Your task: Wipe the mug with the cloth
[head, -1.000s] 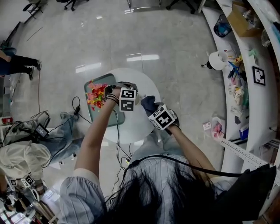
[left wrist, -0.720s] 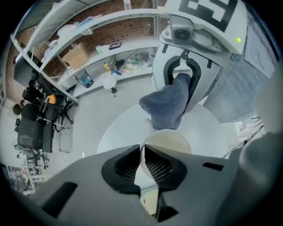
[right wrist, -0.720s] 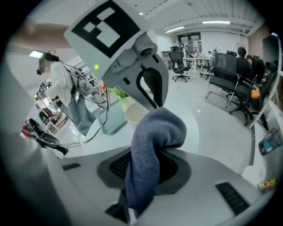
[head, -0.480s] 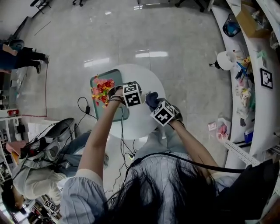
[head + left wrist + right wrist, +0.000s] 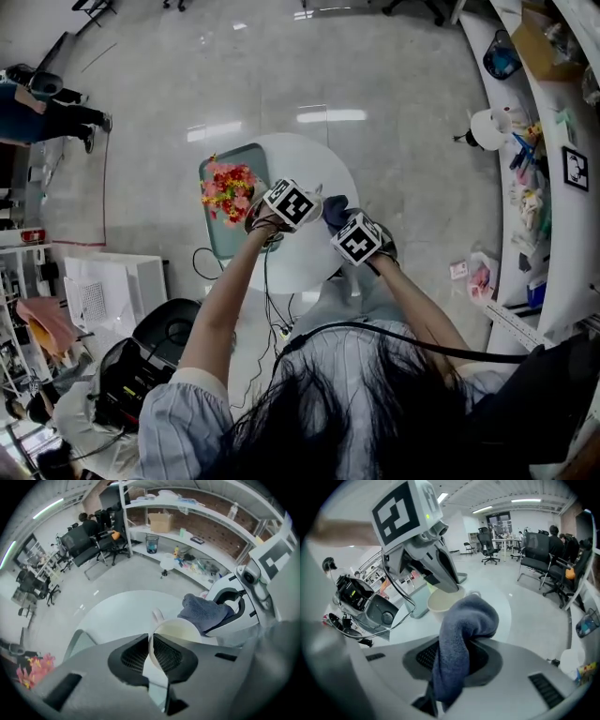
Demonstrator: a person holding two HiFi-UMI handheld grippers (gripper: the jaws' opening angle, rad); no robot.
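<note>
- Mug (image 5: pixel 177 631): cream, glazed, one ear handle. Sits over the counter (image 5: pixel 309 159), right of its middle, toward the person's edge. Cannot tell whether its base rests on the counter or hangs just clear of it.
- Handling, as a judgement: rigid ceramic, moderate weight, slick glaze, would chip or break if dropped. A pinch on the wall is narrow, so the mug may swing under side pressure. Rim wall or handle are the sound places to hold. Wipe gently, pushing toward the held side.
- Left gripper (image 5: pixel 151 641): jaws nearly together, pinching the mug's near wall at the rim, one pad inside and one outside.
- Cloth (image 5: pixel 461 634): dark blue, soft terry, limp and light, bunches easily. Its bulged end sits at the mug's far rim. It looks to be touching, though contact is not certain.
- Right gripper (image 5: pixel 457 645): jaws clamped on the cloth's middle, one end humped forward past the tips, the other trailing back between the pads.
- Stage, judged: wiping at or about to start on the rim. The outer wall and the inside look to remain.
- Tray (image 5: pixel 225 246): teal, on the counter's left part, carrying red and yellow flowers (image 5: pixel 228 183).
- Writing: no brand or label readable on mug or cloth. Only black-and-white square markers on the gripper cubes, plus one similar marker on a shelf (image 5: pixel 574 169) well to the right of the counter.
</note>
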